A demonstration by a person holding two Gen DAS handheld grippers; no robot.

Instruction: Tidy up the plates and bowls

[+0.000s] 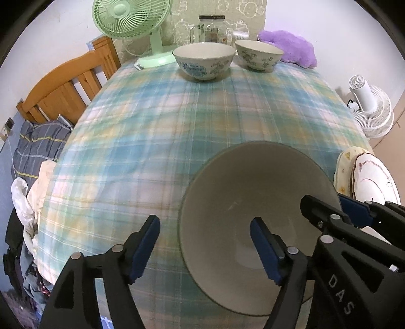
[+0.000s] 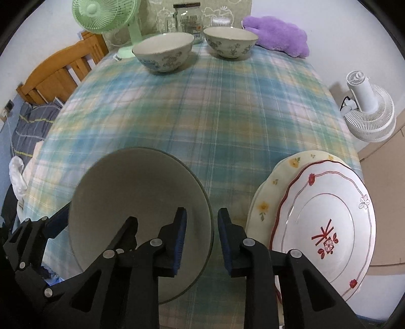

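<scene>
Dim, soft light; blurred; fisheye-warped edges

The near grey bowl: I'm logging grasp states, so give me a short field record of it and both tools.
bowl: large plain grey ceramic bowl, upright on the plaid tablecloth
left tool: open, fingers straddling the bowl's left rim
right tool: open, fingers straddling the bowl's right rim
neighbour: red-trimmed white plate stacked on a yellow-flowered plate, to the right

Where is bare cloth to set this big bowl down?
The wide plaid middle is free, between the large plain grey bowl and the two patterned bowls. Crowded: the stacked plates near right, green fan and glass jar at the back.
</scene>
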